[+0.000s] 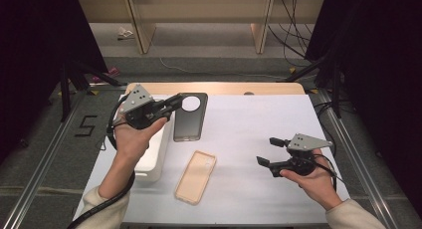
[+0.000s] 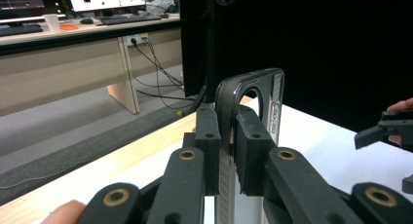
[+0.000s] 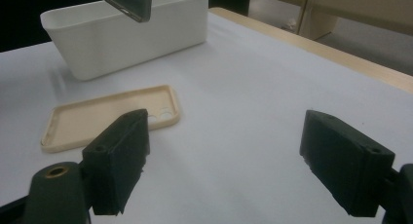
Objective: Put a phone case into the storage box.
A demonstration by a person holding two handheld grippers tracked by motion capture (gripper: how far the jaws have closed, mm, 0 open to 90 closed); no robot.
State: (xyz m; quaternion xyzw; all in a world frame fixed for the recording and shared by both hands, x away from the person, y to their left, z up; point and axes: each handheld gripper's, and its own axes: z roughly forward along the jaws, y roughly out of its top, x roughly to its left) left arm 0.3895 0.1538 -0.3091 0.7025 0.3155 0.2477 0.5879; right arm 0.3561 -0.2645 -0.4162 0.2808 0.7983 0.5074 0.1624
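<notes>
A dark translucent phone case (image 1: pixel 189 120) with a round camera hole is held off the table at the back left. My left gripper (image 1: pixel 177 100) is shut on its top edge near the hole. In the left gripper view the case (image 2: pixel 253 95) rises between the closed jaws of that gripper (image 2: pixel 228 141). A beige phone case (image 1: pixel 195 176) lies flat, open side up, on the white table near the front middle. My right gripper (image 1: pixel 267 150) hovers open at the right with nothing between its jaws. Its own view shows this gripper (image 3: pixel 224 160) facing the beige case (image 3: pixel 107 118).
A white rectangular bin (image 1: pixel 155 152) stands at the table's left, partly under my left hand; it is also at the back of the right gripper view (image 3: pixel 131 31). A wooden strip (image 1: pixel 224 87) runs along the table's (image 1: pixel 259 124) far edge. Cables lie on the floor beyond.
</notes>
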